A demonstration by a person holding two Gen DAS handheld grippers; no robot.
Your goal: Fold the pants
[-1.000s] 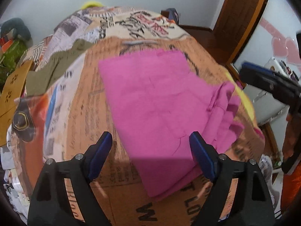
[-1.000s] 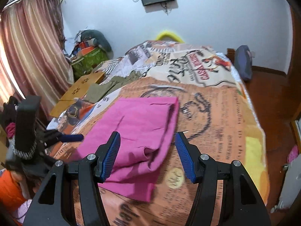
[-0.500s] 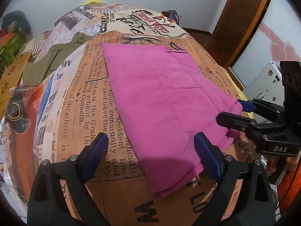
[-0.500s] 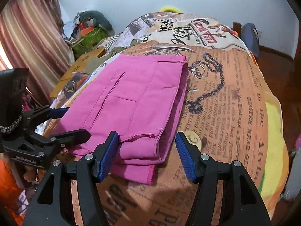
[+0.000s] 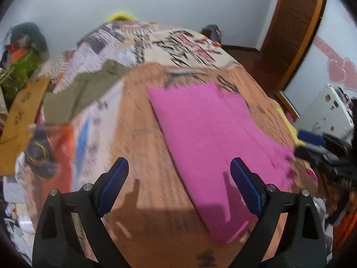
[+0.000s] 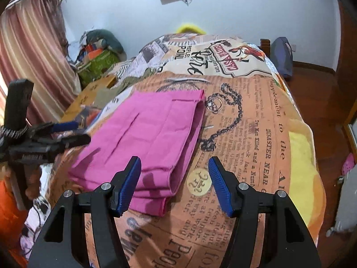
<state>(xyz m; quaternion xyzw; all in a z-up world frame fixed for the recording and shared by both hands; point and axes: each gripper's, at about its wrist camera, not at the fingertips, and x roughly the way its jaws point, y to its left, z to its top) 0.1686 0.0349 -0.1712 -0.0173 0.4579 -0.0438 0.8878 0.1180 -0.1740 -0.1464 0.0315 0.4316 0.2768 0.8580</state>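
Note:
Folded pink pants (image 5: 212, 138) lie flat on the newspaper-print bedspread (image 5: 138, 134). In the left wrist view, which is blurred by motion, my left gripper (image 5: 178, 165) hovers open above the spread at the pants' near left edge, nothing between its blue pads. The right gripper (image 5: 312, 143) shows at the pants' right side. In the right wrist view the pants (image 6: 151, 129) show stacked layers at the near end. My right gripper (image 6: 174, 163) hangs over their near right corner, jaws opening and empty. The left gripper (image 6: 75, 132) stands at the pants' left edge.
An olive garment (image 5: 89, 89) lies at the bed's far left beside brown cardboard (image 5: 20, 111). A dark blue bag (image 6: 282, 55) sits past the bed's far right corner. A curtain (image 6: 29, 55) hangs left, a wooden door (image 5: 294, 22) stands right. An orange sleeve (image 6: 9, 212) shows low left.
The pants' bunched right side has been laid flat. My left gripper opened wider, then drew back and up, away from the pants. The right gripper sank towards the near right corner.

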